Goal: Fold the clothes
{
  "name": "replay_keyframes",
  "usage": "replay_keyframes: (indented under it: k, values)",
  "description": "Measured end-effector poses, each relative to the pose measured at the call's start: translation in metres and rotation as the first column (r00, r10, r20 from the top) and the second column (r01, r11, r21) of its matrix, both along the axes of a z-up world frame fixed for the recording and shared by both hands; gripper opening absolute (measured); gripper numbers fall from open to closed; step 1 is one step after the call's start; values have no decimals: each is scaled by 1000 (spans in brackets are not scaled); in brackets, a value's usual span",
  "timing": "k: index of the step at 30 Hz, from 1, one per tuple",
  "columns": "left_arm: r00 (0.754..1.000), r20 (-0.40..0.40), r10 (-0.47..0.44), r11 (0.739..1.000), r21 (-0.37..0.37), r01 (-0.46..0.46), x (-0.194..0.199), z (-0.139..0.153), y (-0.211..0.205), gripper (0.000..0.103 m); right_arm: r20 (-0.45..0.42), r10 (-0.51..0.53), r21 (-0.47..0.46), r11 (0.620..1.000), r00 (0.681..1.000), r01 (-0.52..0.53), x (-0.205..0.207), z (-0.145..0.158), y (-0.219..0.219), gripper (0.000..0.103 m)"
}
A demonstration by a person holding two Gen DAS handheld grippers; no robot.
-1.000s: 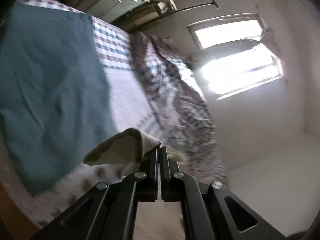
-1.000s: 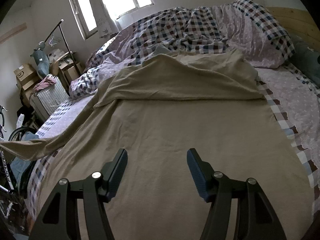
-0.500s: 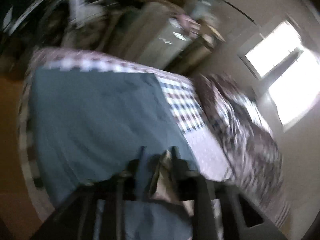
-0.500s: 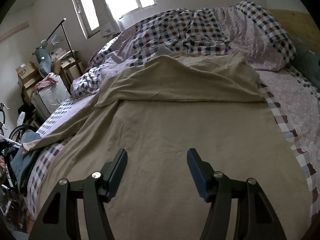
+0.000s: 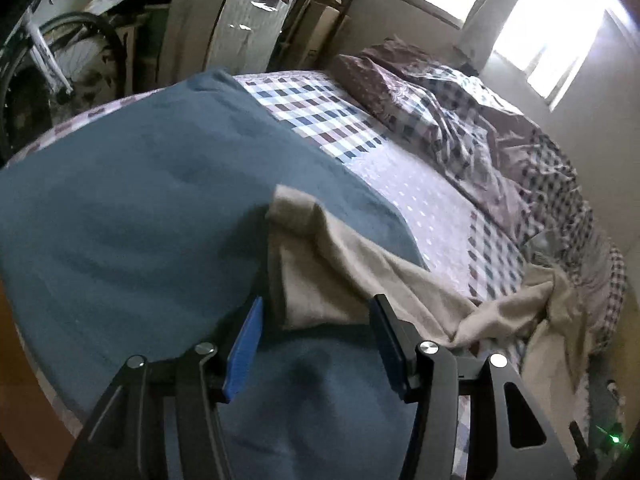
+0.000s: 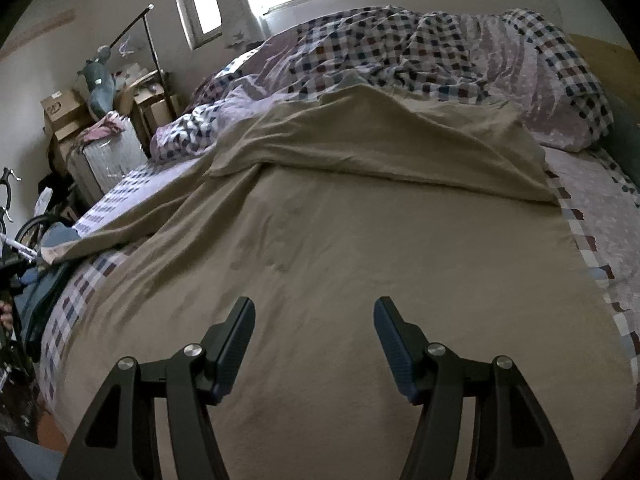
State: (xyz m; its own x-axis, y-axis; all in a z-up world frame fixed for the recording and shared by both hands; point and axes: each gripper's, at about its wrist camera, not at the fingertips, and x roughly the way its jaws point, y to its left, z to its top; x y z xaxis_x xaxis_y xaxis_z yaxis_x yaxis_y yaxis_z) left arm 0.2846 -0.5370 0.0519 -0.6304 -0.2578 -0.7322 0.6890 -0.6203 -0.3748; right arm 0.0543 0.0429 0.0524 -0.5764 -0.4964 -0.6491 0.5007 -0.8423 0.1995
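A large beige garment (image 6: 360, 240) lies spread over the bed, its far part folded back toward me. One long sleeve runs off to the left bed edge, where its end (image 5: 316, 256) rests on a blue cloth (image 5: 140, 208). My left gripper (image 5: 316, 308) hangs just above that sleeve end. Its jaws are closing, with the sleeve end between them, and the pads do not press on it. My right gripper (image 6: 315, 308) stands open over the middle of the beige garment, with nothing between its fingers.
A crumpled checked duvet (image 6: 400, 52) and a pillow (image 6: 560, 120) fill the head of the bed. Beyond the left bed edge stand a bicycle (image 5: 60, 60), a wrapped panel (image 5: 248, 20) and cardboard boxes (image 6: 64, 112). The patterned sheet (image 5: 432, 208) shows beside the blue cloth.
My left gripper was shut on the sleeve end, then opened and swung down over the blue cloth. The sleeve has dropped onto it. The right gripper has barely shifted.
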Motion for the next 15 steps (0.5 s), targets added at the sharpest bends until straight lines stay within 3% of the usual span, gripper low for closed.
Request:
replay_keyframes:
  k: [1, 2, 5, 8, 13, 14, 15]
  values:
    - [1000, 9, 16, 1000, 0, -16, -3, 0, -2, 21, -2, 3, 2, 1000, 1000, -3, 0, 0, -1, 65]
    - [999, 20, 34, 999, 11, -34, -2, 0, -5, 8, -4, 5, 3, 1000, 1000, -5, 1, 0, -2, 65]
    - [999, -28, 38, 999, 30, -37, 0, 10, -5, 4, -4, 5, 0, 1000, 1000, -5, -1, 1, 0, 65]
    - [989, -149, 7, 997, 75, 4, 16, 36, 3, 4, -6, 5, -2, 1000, 1000, -5, -2, 2, 0, 65]
    - [933, -357, 36, 975, 219, 47, 58, 76, 18, 4, -9, 6, -13, 1000, 1000, -6, -1, 6, 3, 65]
    - [927, -371, 61, 967, 253, 38, 65, 78, 19, 4, -10, 6, -13, 1000, 1000, -6, -1, 6, 4, 65]
    - [942, -322, 93, 960, 281, 1, 69, 70, 17, 4, -11, 6, -14, 1000, 1000, -6, 0, 6, 4, 65]
